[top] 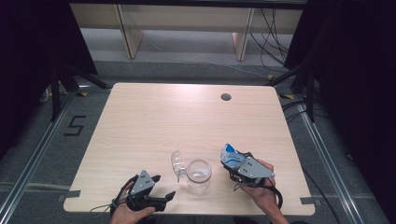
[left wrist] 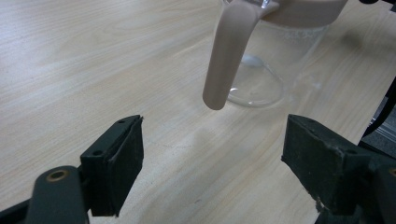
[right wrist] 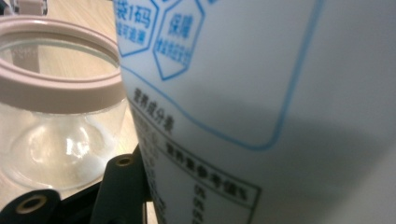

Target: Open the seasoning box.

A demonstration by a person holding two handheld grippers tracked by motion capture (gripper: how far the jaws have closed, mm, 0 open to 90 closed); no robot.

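Observation:
A clear glass jar (top: 199,173) with a pale pink rim stands open near the table's front edge, its hinged lid (top: 177,161) tipped back to the left. My right gripper (top: 232,164) is shut on a white pouch (top: 229,153) with blue print, held just right of the jar. In the right gripper view the pouch (right wrist: 261,93) sits close up beside the jar's rim (right wrist: 56,86). My left gripper (top: 164,185) rests open at the front left, apart from the jar. Its view shows the jar (left wrist: 273,70) and a pink clasp strap (left wrist: 229,56) hanging ahead of the spread jaws.
The light wooden table (top: 154,121) has a round cable hole (top: 226,97) at the back right. Dark curtains and stand legs flank the table, and cables lie on the floor behind it.

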